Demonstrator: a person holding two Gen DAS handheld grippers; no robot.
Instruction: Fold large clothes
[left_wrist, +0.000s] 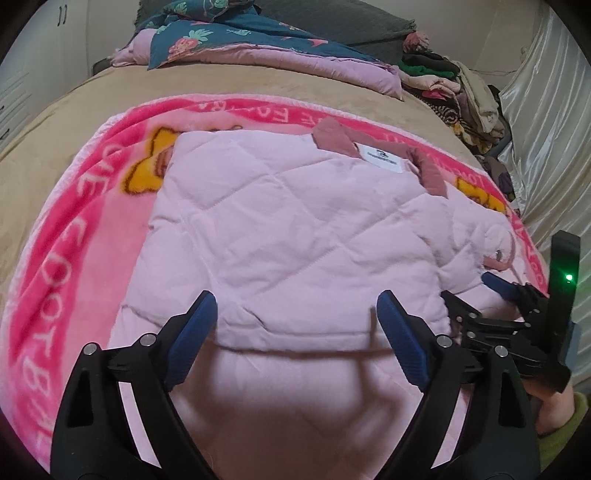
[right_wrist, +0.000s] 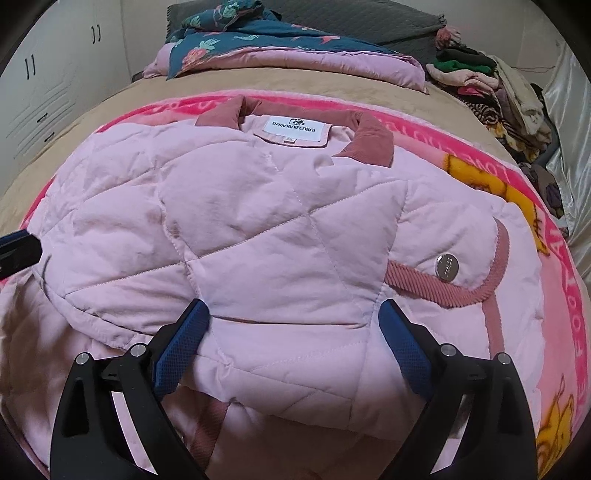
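Left wrist view: left tongs (left_wrist: 295, 314) spread wide over pink jacket (left_wrist: 295, 221), gripping nothing; right tongs (right_wrist: 293, 321) likewise spread, empty.

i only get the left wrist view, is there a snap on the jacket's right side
Observer: Yes, a round silver snap sits on a flap edged in darker pink corduroy trim, on the jacket.
Operator: what does the neck label say
Observer: The label reads DAMABAIFENBAI, between the two halves of the collar.
Operator: are the right tongs holding anything
Observer: No. The right tongs stand open over the jacket's lower part, pads either side of a quilted panel, not pinching it.
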